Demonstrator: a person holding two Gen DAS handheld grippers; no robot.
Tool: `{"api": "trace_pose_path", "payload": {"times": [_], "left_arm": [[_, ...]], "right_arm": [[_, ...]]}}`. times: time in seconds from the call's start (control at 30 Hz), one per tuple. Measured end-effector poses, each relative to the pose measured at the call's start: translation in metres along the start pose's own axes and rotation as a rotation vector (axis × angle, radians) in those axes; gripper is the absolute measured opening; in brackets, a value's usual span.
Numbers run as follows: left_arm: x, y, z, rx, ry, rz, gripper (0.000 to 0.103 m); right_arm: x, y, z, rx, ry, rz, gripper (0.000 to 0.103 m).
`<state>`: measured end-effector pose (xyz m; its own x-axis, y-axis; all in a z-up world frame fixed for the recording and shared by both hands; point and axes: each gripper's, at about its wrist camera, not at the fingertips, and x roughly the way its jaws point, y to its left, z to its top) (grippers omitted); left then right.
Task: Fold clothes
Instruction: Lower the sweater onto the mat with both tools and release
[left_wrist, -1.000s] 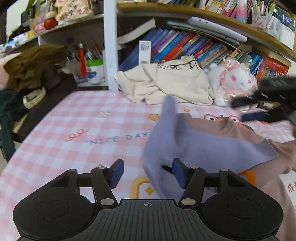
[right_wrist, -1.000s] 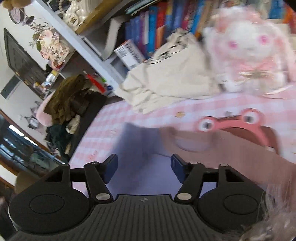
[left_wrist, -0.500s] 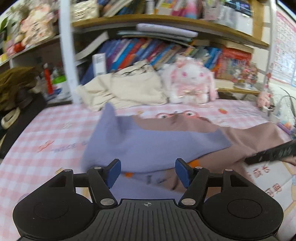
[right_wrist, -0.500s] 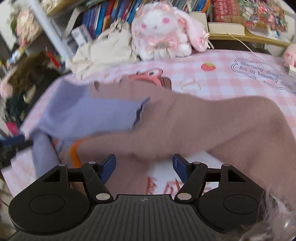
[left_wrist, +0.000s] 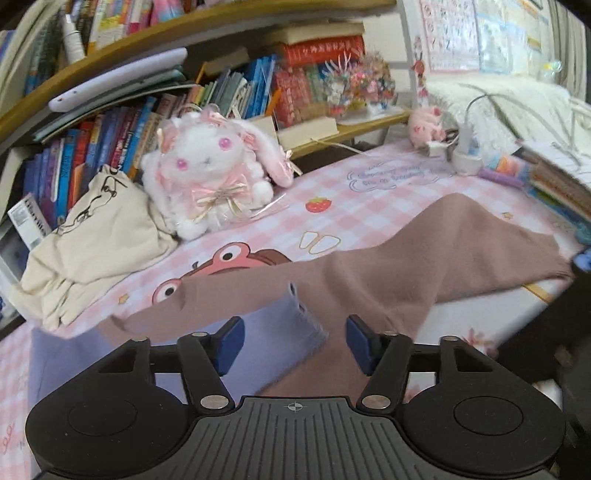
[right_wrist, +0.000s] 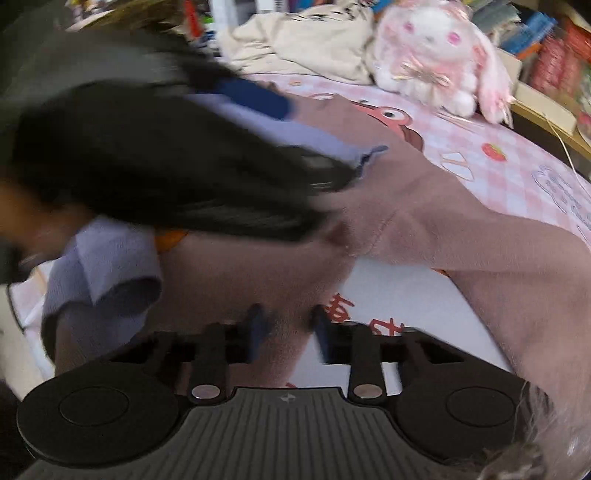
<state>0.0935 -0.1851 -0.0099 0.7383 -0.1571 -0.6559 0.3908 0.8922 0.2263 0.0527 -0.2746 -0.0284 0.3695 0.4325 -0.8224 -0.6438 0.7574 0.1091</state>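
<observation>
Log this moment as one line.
task: fold clothes | left gripper: open above garment | right gripper: closing on garment, blurred | surface: checked mat
</observation>
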Motion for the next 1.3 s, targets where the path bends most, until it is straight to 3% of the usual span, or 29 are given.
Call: {"api": "trace_pose_path", "payload": {"times": [0.07,0.1,0.2,0.3,0.47,0.53,0.57,0.6,0.67,0.73,0.83,0.93,1.0,1.1,1.17,1.3], "left_arm": [[0.014,-0.007,0.006,0.013,0.029,0.027,0.055],[0.022,-0.01,0.008,0.02,0.044,0.041,0.046],[0.036,-0.018,0.0,0.067,0.096,0.063,0.041],[0.047,-0.024,-0.005,0.108,0.117,0.1,0.039],[0.053,-0.027,-0.003,0.155,0.092,0.092,0.035],[0.054,-0.029,-0.004,0.19,0.074,0.084,0.029],[0.055,-0.028,-0.005,0.195,0.068,0.075,0.022],[0.056,-0.024,-0.006,0.187,0.07,0.062,0.006],[0.056,-0.013,-0.005,0.155,0.055,0.048,0.004],[0.042,0.006,-0.001,0.093,-0.002,0.061,0.004],[-0.006,0.064,0.005,-0.108,-0.122,0.073,0.004],[-0.063,0.138,-0.008,-0.273,-0.221,0.153,0.004],[-0.1,0.194,-0.03,-0.371,-0.247,0.251,0.004],[-0.139,0.263,-0.067,-0.488,-0.244,0.409,0.004],[-0.156,0.297,-0.092,-0.529,-0.211,0.521,0.004],[-0.169,0.347,-0.137,-0.577,-0.118,0.672,0.004]], "right_arm": [[-0.004,-0.002,-0.005,-0.005,-0.007,-0.011,0.012],[-0.006,-0.004,-0.007,-0.002,-0.012,-0.028,0.011],[-0.012,-0.01,-0.013,0.007,-0.028,-0.079,0.011],[-0.014,-0.014,-0.019,0.027,-0.024,-0.052,0.011],[-0.015,-0.005,-0.023,0.015,-0.021,-0.056,0.01],[-0.015,-0.002,-0.024,0.021,-0.022,-0.079,0.01],[-0.015,0.0,-0.024,0.031,-0.024,-0.093,0.011],[-0.016,0.001,-0.024,0.046,-0.025,-0.108,0.011],[-0.016,0.004,-0.024,0.077,-0.024,-0.135,0.011],[-0.016,0.007,-0.024,0.094,-0.024,-0.155,0.011],[-0.015,0.01,-0.023,0.135,-0.025,-0.181,0.011],[-0.015,0.013,-0.022,0.17,-0.03,-0.202,0.011],[-0.015,0.015,-0.022,0.179,-0.03,-0.219,0.011],[-0.012,0.015,-0.018,0.186,-0.027,-0.241,0.012],[-0.007,0.011,-0.014,0.201,-0.026,-0.251,0.012],[-0.011,0.016,-0.015,0.217,-0.021,-0.272,0.012]]}}
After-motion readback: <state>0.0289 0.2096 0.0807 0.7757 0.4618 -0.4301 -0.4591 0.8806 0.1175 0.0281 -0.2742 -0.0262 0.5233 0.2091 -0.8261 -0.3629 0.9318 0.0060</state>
